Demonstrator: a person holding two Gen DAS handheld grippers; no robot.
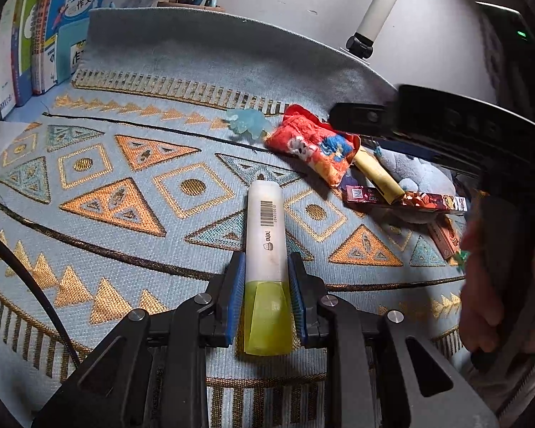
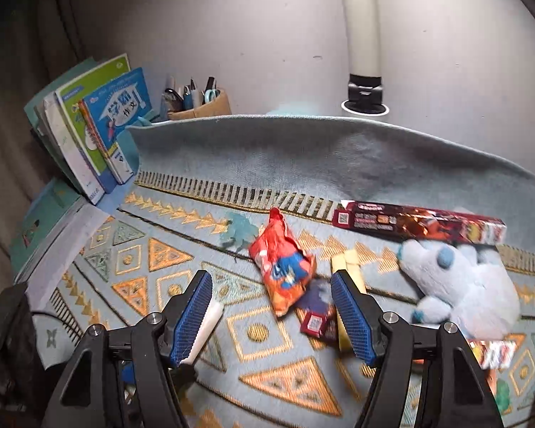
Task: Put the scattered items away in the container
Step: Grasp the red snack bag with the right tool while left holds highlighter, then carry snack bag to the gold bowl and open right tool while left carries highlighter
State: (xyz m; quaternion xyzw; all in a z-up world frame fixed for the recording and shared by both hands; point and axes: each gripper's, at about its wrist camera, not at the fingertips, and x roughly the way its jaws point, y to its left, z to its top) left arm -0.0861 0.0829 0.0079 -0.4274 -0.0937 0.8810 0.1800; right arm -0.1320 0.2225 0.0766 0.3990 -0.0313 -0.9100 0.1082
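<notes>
The left gripper (image 1: 265,306) is clamped on a highlighter (image 1: 265,249): its blue pads (image 1: 232,306) press the sides where the frosted white barrel meets the yellow cap, and the barrel sticks forward over the patterned blue and orange rug (image 1: 107,214). The right gripper (image 2: 278,317) has its fingers standing well apart with nothing between them; the view behind them is blurred.

Beyond the right gripper's fingers lie a red snack packet (image 2: 281,271), a pale yellow stick-shaped item (image 2: 349,267) just beside it, and a small dark red box with a QR code (image 2: 315,321). To the right sits a light blue plush toy (image 2: 460,285), touching a long dark red box (image 2: 421,223) behind it. A small translucent blue figure (image 2: 239,230) lies near the top of the packet.

From the left wrist, a hand (image 1: 488,303) holding the other gripper's handle fills the right edge. At the back left stand books (image 2: 100,135) and a pen holder (image 2: 199,101); a white lamp post (image 2: 362,35) rises by the wall. No container can be made out.
</notes>
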